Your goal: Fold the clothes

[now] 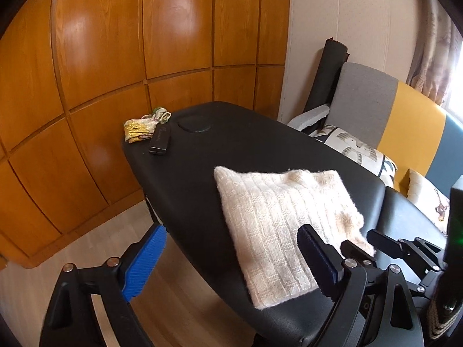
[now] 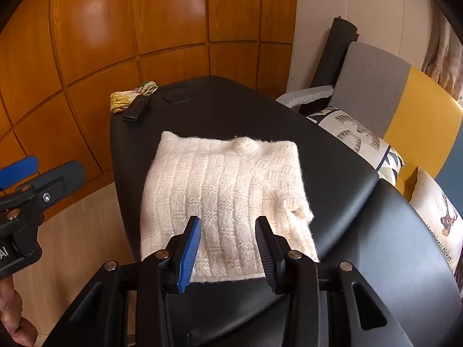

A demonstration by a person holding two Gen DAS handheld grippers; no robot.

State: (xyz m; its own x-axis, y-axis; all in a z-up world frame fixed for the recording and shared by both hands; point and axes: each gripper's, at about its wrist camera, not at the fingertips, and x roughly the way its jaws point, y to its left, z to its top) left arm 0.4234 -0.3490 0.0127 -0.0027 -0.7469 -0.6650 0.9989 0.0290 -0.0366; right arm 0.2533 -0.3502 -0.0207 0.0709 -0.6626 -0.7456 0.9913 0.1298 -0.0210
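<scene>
Sweater (image 1: 286, 228), cream knit, lies in the left wrist view as a compact folded rectangle on the black padded desk (image 1: 231, 150), with the left tongs (image 1: 228, 257) spread wide and empty, one finger off the desk edge. In the right wrist view the sweater (image 2: 220, 202) appears squared, the right tongs (image 2: 228, 248) part-spread above its near hem, gripping nothing; folding looks essentially complete, perhaps only tidying remaining.

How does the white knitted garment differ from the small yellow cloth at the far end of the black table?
The white knitted garment is folded into a flat, neat rectangle; the yellow cloth is a crumpled bundle. The garment is plain cream and looks much larger; the cloth is patterned in yellow and green. The garment lies near both grippers; the cloth sits at the far edge beside a black remote. Both rest on the black table.
</scene>
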